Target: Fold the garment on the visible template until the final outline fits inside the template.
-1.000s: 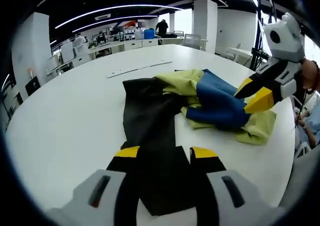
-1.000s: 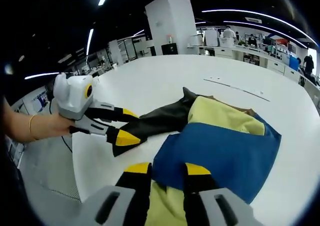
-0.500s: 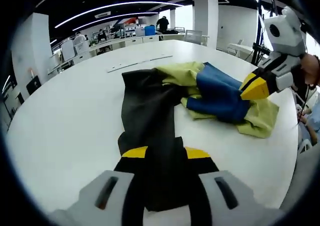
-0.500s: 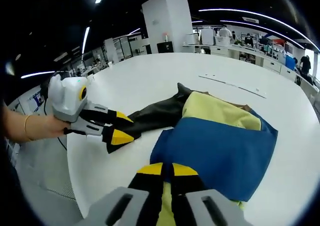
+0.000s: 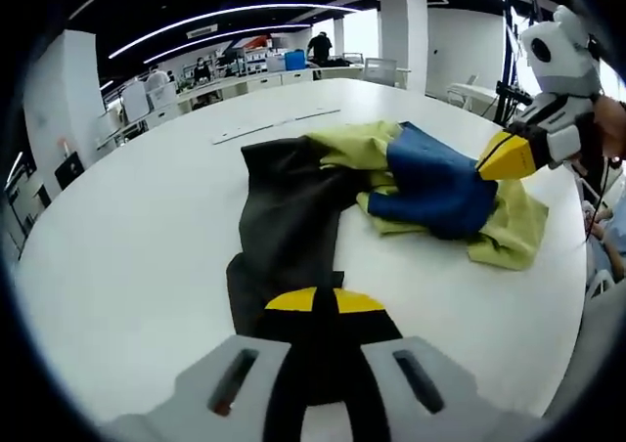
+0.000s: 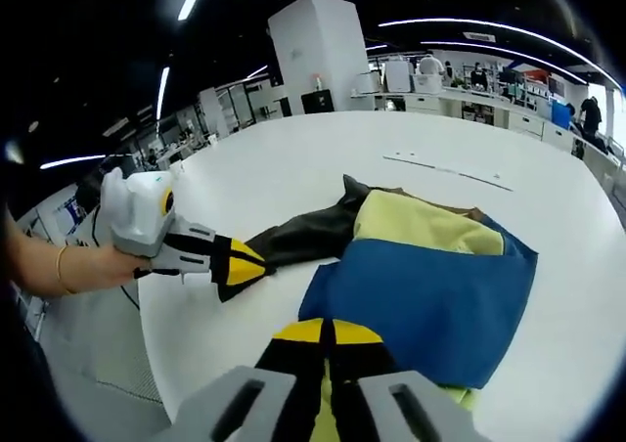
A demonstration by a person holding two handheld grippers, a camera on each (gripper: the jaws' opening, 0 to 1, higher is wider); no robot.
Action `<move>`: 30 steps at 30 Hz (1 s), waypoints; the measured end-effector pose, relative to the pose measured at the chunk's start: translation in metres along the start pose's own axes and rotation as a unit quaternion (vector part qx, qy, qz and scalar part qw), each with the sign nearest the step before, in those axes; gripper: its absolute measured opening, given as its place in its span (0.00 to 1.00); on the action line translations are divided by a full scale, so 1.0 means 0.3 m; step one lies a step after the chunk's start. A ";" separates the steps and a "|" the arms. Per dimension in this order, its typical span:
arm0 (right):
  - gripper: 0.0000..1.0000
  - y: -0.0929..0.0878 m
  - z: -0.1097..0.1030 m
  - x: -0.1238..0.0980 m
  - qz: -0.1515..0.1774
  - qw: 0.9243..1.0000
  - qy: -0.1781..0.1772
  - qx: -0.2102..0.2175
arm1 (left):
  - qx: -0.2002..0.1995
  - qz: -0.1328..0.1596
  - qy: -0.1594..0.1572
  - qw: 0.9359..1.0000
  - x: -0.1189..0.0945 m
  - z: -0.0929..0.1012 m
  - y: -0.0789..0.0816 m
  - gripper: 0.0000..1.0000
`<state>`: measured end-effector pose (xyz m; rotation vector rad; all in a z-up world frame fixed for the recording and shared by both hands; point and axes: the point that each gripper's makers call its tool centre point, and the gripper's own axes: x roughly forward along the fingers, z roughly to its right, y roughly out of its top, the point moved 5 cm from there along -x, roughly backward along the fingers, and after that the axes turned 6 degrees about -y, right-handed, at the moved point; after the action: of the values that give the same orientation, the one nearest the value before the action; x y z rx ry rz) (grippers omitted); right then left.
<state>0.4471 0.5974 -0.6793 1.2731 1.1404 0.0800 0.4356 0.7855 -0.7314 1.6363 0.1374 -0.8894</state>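
A crumpled garment lies on the white round table [image 5: 117, 256]: a black part [image 5: 289, 217], a yellow-green part [image 5: 504, 232] and a blue part [image 5: 435, 183]. My left gripper [image 5: 313, 300] is shut on the near end of the black part. In the right gripper view, my right gripper [image 6: 328, 332] is shut on the yellow-green edge just below the blue panel [image 6: 430, 295]. The left gripper [image 6: 240, 261] appears there at the left, clamped on the black part [image 6: 308, 237], held by a hand. The right gripper [image 5: 509, 154] shows at the right of the left gripper view.
Thin tape marks [image 5: 274, 126] lie on the table beyond the garment, also seen as tape marks [image 6: 445, 168] in the right gripper view. Office desks, pillars and people stand far behind. The table edge runs close behind both grippers.
Both grippers have gone from open to shut: the left one on the black end, the right one on the yellow-green edge. The garment has shifted slightly.
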 end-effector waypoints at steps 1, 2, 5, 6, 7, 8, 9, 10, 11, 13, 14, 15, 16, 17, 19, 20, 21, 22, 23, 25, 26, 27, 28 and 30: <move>0.00 0.006 0.002 -0.005 0.002 1.000 -0.001 0.002 | 0.002 -0.001 0.003 1.000 -0.002 -0.005 0.000 0.01; 0.00 0.015 0.006 -0.015 0.004 1.000 0.003 0.007 | 0.004 -0.003 0.007 1.000 -0.007 -0.015 -0.002 0.01; 0.00 0.036 0.020 -0.040 0.010 1.000 0.002 0.012 | 0.003 -0.004 0.015 1.000 -0.015 -0.038 -0.003 0.01; 0.00 0.046 0.033 -0.051 0.016 1.000 -0.005 0.010 | 0.001 -0.004 0.018 1.000 -0.018 -0.050 -0.002 0.01; 0.00 0.054 0.043 -0.058 0.021 1.000 -0.008 0.012 | 0.000 -0.004 0.020 1.000 -0.020 -0.056 -0.002 0.01; 0.00 0.061 0.052 -0.066 0.025 1.000 -0.009 0.016 | -0.001 -0.004 0.024 1.000 -0.024 -0.065 -0.001 0.01; 0.00 0.075 0.058 -0.076 0.036 0.999 -0.002 0.026 | -0.001 -0.004 0.026 1.000 -0.026 -0.071 0.000 0.00; 0.00 0.079 0.060 -0.079 0.040 0.999 0.001 0.034 | -0.001 -0.004 0.027 1.000 -0.028 -0.078 0.001 0.00; 0.00 0.086 0.071 -0.088 0.046 0.997 0.002 0.056 | -0.002 -0.004 0.028 1.000 -0.029 -0.082 0.002 0.00; 0.00 0.088 0.101 -0.101 0.046 0.997 -0.006 0.059 | -0.003 -0.004 0.032 0.999 -0.033 -0.092 0.002 0.00; 0.00 0.090 0.113 -0.105 0.047 0.997 -0.012 0.055 | -0.003 -0.004 0.034 0.999 -0.035 -0.097 0.002 0.00; 0.00 0.092 0.133 -0.113 0.047 0.998 -0.022 0.046 | -0.004 -0.004 0.038 0.999 -0.039 -0.107 0.002 0.00; 0.00 0.093 0.146 -0.118 0.046 0.998 -0.027 0.041 | -0.005 -0.004 0.040 0.999 -0.040 -0.113 0.002 0.00; 0.00 0.093 0.158 -0.122 0.045 0.998 -0.031 0.041 | -0.007 -0.004 0.043 0.999 -0.044 -0.122 0.002 0.00; 0.00 0.093 0.200 -0.134 0.045 0.997 -0.046 0.043 | -0.007 -0.005 0.047 0.999 -0.051 -0.134 0.002 0.00; 0.00 0.089 0.226 -0.141 0.040 0.997 -0.058 0.043 | -0.006 -0.006 0.048 0.999 -0.052 -0.141 0.000 0.00; 0.00 0.087 0.241 -0.146 0.039 0.996 -0.065 0.041 | -0.006 -0.007 0.050 0.999 -0.054 -0.147 -0.001 0.00; 0.00 0.085 0.271 -0.154 0.041 0.995 -0.082 0.036 | -0.006 -0.009 0.053 0.999 -0.059 -0.154 -0.001 0.00; 0.00 0.083 0.290 -0.161 0.040 0.994 -0.093 0.039 | -0.005 -0.010 0.054 0.998 -0.063 -0.158 -0.002 0.00; 0.00 0.077 0.342 -0.177 0.037 0.992 -0.116 0.037 | -0.003 -0.014 0.060 0.998 -0.069 -0.175 -0.007 0.00; 0.00 0.072 0.361 -0.183 0.035 0.991 -0.126 0.041 | -0.004 -0.017 0.062 0.998 -0.073 -0.183 -0.009 0.00; 0.00 0.067 0.389 -0.192 0.033 0.989 -0.135 0.045 | -0.005 -0.018 0.064 0.998 -0.074 -0.191 -0.011 0.00; 0.00 0.064 0.405 -0.197 0.033 0.988 -0.141 0.045 | -0.006 -0.019 0.066 0.998 -0.076 -0.198 -0.012 0.00; 0.00 0.055 0.442 -0.215 0.028 0.986 -0.156 0.046 | -0.006 -0.022 0.070 0.997 -0.078 -0.210 -0.015 0.00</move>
<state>0.5168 0.4710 -0.6449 1.3451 0.8462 -0.1291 0.4462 0.8512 -0.7206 1.6892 0.2756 -0.8058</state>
